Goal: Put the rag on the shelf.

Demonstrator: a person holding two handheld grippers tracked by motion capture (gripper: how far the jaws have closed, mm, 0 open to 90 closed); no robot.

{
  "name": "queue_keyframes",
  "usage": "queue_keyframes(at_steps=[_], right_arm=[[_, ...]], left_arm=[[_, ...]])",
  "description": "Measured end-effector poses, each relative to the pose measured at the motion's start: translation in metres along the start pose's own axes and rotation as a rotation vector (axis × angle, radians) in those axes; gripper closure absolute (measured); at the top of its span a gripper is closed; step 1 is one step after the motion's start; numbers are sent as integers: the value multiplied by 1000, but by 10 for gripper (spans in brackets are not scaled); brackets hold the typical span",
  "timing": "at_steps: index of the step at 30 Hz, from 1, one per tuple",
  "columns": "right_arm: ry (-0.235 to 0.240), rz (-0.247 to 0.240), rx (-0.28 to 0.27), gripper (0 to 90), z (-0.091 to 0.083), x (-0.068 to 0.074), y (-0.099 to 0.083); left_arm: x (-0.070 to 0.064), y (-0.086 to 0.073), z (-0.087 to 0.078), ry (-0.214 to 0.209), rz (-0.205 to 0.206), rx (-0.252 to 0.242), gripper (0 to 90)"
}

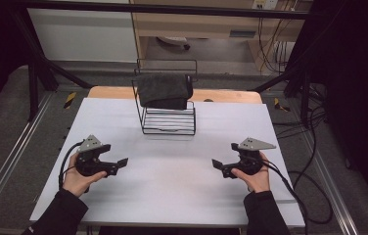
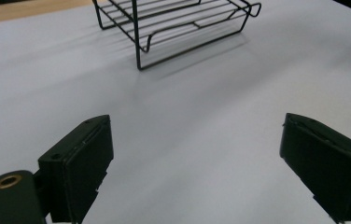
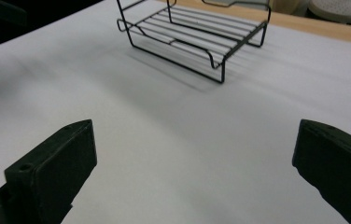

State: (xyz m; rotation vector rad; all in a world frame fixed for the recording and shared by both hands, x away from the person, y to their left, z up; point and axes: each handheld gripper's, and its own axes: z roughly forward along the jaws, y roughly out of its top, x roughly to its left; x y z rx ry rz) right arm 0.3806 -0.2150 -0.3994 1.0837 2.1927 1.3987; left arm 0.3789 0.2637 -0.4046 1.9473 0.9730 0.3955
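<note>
High view: a white desk [image 1: 172, 186] carries a black wire rack [image 1: 169, 115] at its far middle, set on the centre line where both hands can reach it equally. A dark folded cloth [image 1: 165, 90] lies draped over the rack's upper tier, its bulk hanging a little toward the near side; the tier keeps it off the desk, so its edges stand free for a pinch from either flank. The left gripper [image 1: 118, 164] is held low at the near left, the right gripper [image 1: 218, 166] low at the near right, each well apart from the rack and turned inward toward the middle, a symmetric ready stance, judged to precede a two-handed reach for the cloth. Left gripper view: the two black fingers [image 2: 78, 165] stand wide, nothing between them but bare desk; the rack's lower shelf [image 2: 183, 23] lies ahead, slightly right of centre, so the aim appears roughly set. Right gripper view: the fingers [image 3: 54, 168] likewise stand wide and empty over the desk, with the lower shelf [image 3: 197, 35] ahead near centre. The wide spread on both sides suits a soft, thick bundle.
</note>
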Motion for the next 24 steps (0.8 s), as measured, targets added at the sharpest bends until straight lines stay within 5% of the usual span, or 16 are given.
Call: queue_keyframes(at_steps=[12, 24], right_arm=[[-9, 48, 59, 6, -19, -21, -46], [-17, 60, 91, 7, -25, -27, -64]], left_arm=[[7, -34, -5, -2, 12, 14, 97], [7, -46, -2, -4, 29, 42, 96]])
